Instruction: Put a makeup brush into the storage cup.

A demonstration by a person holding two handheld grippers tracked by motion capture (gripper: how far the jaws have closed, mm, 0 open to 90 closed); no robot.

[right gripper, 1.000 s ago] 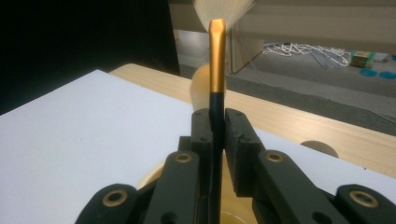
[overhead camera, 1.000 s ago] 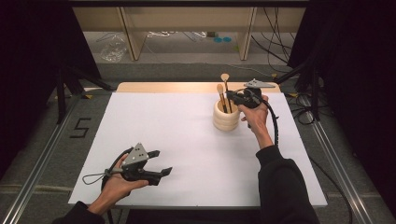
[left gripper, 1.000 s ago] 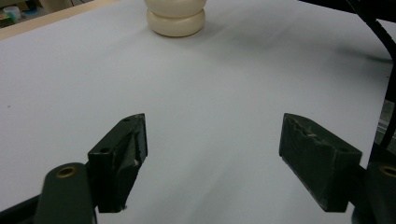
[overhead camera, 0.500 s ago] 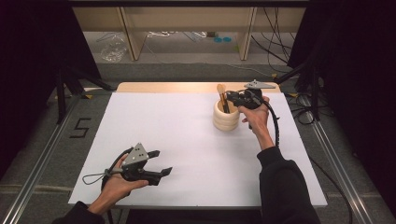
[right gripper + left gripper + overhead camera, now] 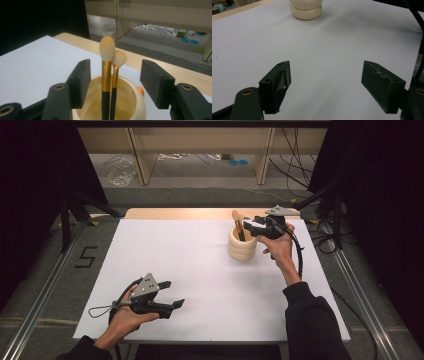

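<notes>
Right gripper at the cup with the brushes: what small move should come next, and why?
Probably draw the right gripper back and up, away from the cup. Its jaws have just been opening and now stand apart on either side of the two brushes, with gaps on both sides. Both brushes stand in the cup, so the placing looks done. The left gripper rests open near the front edge.

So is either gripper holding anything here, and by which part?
Nothing held. The right gripper jaws, just opening, stand clear of both brushes; the left gripper is open.

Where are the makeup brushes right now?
In the high view, the two brushes stand upright in the cream cup at the table's far right, just in front of the open right gripper.
</notes>
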